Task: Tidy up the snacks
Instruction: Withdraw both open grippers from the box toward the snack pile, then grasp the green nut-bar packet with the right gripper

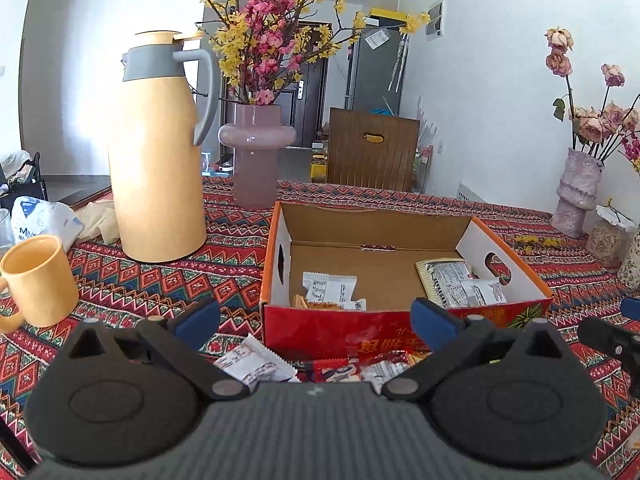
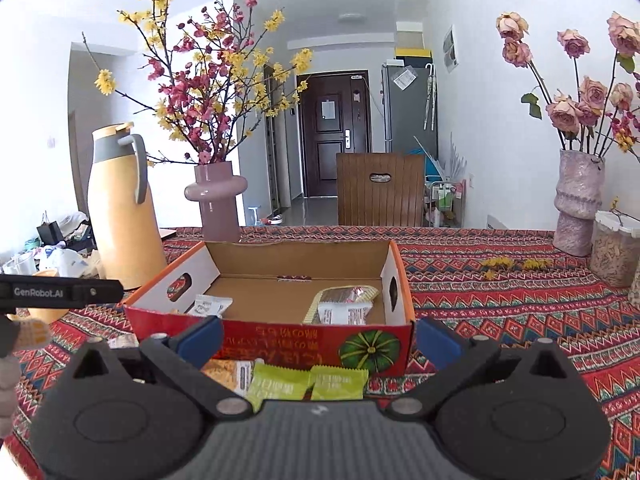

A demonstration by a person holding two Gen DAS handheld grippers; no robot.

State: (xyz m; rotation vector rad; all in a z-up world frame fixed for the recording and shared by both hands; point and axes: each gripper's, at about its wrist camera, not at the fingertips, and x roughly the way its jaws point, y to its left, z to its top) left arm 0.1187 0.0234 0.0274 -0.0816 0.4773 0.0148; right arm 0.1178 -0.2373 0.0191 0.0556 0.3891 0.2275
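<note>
Sunlit and cluttered, the room opens behind a bench covered by a red patterned cloth, with a dark door and a wooden chair back at 12 o'clock. An open cardboard box sits in the middle of the bench, its red front wall toward both cameras, and it seems to be the collecting place for the snacks: a few packets already lie inside, a white packet toward the box's 8 o'clock corner and a pile of packets toward its 4 o'clock corner. More loose packets lie on the cloth just in front of the box, at 6 o'clock from it, and in the right wrist view two green packets rest there beside an orange-and-white one. The left hand-held gripper hangs above the loose packets with its jaws wide apart and nothing between them; the right hand-held gripper is likewise spread and empty over the green packets, probably ready to drop onto one. Around the box, a tall yellow thermos and a yellow mug stand at 9 to 10 o'clock, a pink vase with blossom branches at 11 o'clock, and a second vase of dried roses at 2 o'clock, all well clear. I judge the box's front wall the main obstacle: any packet must be lifted over it.
</note>
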